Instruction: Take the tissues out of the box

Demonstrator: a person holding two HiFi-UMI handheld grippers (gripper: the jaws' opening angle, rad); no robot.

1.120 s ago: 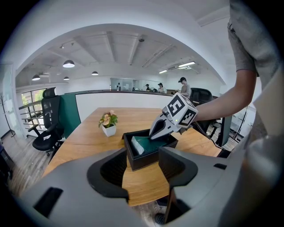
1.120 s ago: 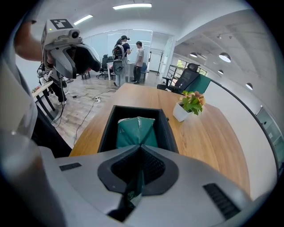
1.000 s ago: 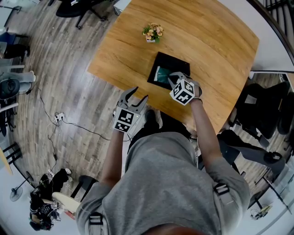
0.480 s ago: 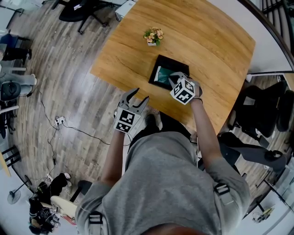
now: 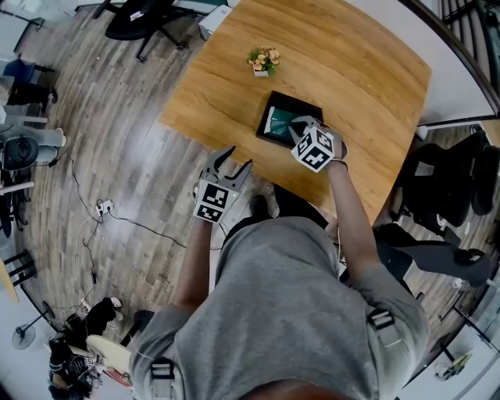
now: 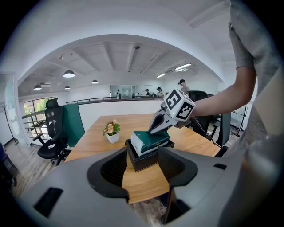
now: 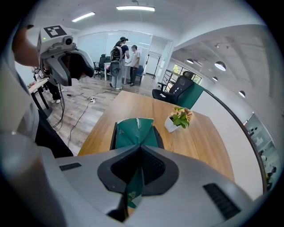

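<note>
A black open box (image 5: pixel 291 99) stands on the wooden table (image 5: pixel 351 70). In it sits a dark green tissue pack (image 5: pixel 275 125), tilted, with its near end raised above the rim (image 6: pixel 150 141). My right gripper (image 5: pixel 295 126) is shut on the pack's wrapper, and a green fold is pinched between the jaws (image 7: pixel 140 148). The pack (image 7: pixel 133 132) fills the box (image 7: pixel 113 135) just ahead of them. My left gripper (image 5: pixel 237 160) hangs open off the table's near edge and holds nothing. Its jaws (image 6: pixel 143 165) face the box (image 6: pixel 142 160) from a distance.
A small white pot of flowers (image 5: pixel 262 58) stands on the table beyond the box. Office chairs (image 5: pixel 144 16) and cables (image 5: pixel 101 207) are on the wood floor to the left. A black chair (image 5: pixel 449 180) is at the right. People stand far off (image 7: pixel 124 62).
Almost nothing. The right gripper stays shut on the pack over the box, perhaps a touch higher. The left gripper keeps its place.
</note>
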